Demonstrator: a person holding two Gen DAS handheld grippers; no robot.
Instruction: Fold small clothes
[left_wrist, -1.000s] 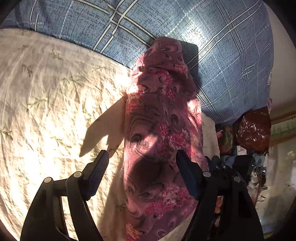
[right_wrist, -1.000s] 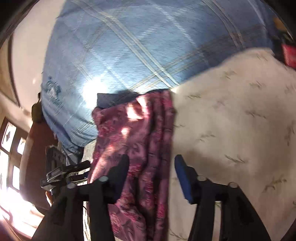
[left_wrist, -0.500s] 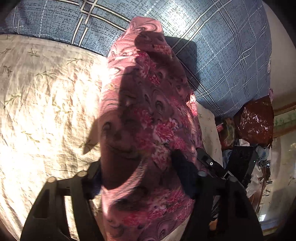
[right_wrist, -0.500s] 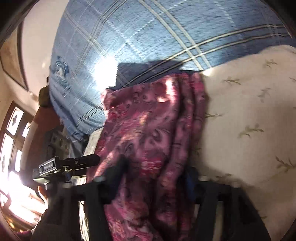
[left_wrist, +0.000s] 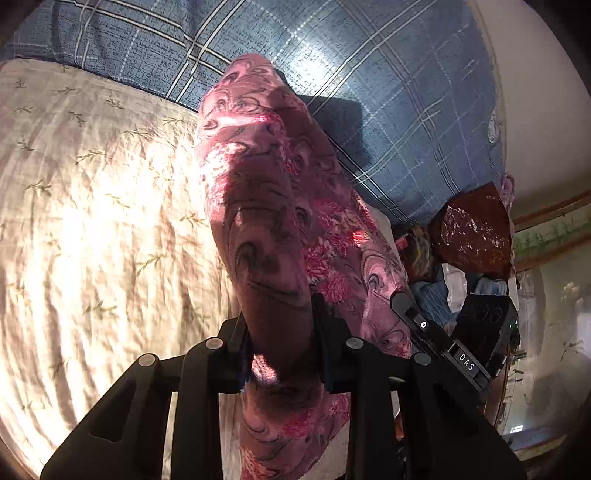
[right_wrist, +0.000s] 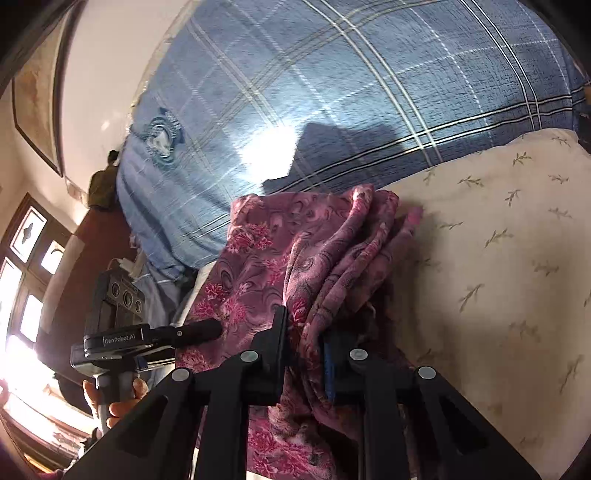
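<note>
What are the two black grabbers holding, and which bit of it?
Both are closing on the pink flowery cloth: the left gripper and right gripper each pinch a bunched bit of its near end.

A second ago both claws stood wide open over the pink flowered cloth (left_wrist: 258, 206), one finger on each side of it; now the left claw (left_wrist: 282, 354) and the right claw (right_wrist: 304, 354) are closing, each with a bunched fold of the cloth between its fingers. The cloth, which had lain flat along the edge of the cream bedsheet (left_wrist: 92, 221), has been gathered up into thick hanging folds. The left claw's body has also come into the right camera's view, gripped by a hand (right_wrist: 114, 398) at the lower left.
</note>
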